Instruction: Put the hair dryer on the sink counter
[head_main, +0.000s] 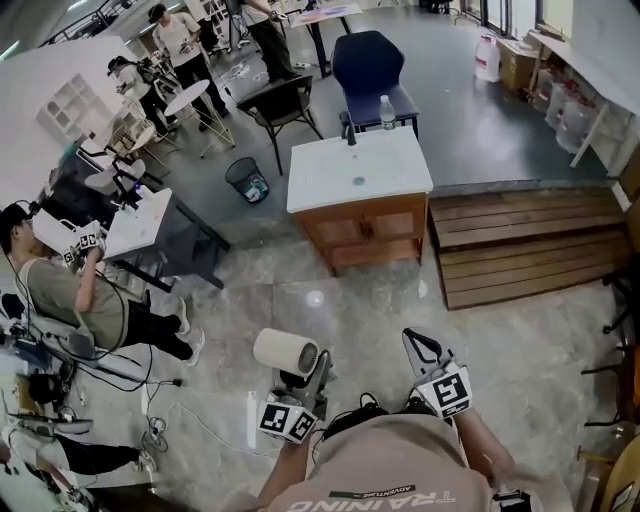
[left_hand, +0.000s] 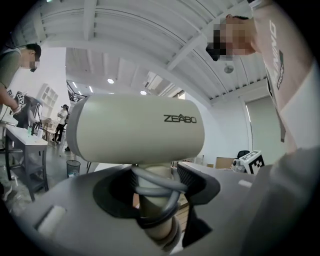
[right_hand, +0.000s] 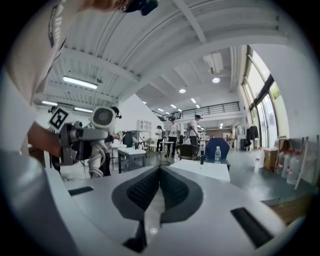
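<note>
The grey floor (head_main: 330, 300) fills most of the head view. A low wooden platform (head_main: 530, 245) lies at its right side, and just beside it stands the sink worktop (head_main: 320, 190), a white top with a basin on a wooden cabinet. Behind the worktop are 2 chairs: a blue chair (head_main: 368, 65) touching or nearly touching its far edge, and a black chair (head_main: 280, 100) a little to the left. A small waste bin (head_main: 246, 180) stands on the floor left of the cabinet.

The hair dryer (head_main: 285, 352) is in the air near the person's body, over the floor and well apart from the sink worktop ahead. Its cream barrel lies level and its handle points down. The left gripper (head_main: 303, 380) holds it; in the left gripper view its fingers (left_hand: 192, 175) are clamped on either side of the handle, and a grey cord (left_hand: 157, 189) is wound round the handle between them.

The right gripper (head_main: 420, 350) is beside it, apart from the dryer; in the right gripper view its 2 ribbed fingers (right_hand: 142, 190) are closed against each other with nothing between them.

A water bottle (head_main: 387, 112) stands upright at the worktop's far edge; a dark tap (head_main: 351, 130) rises behind the basin.
</note>
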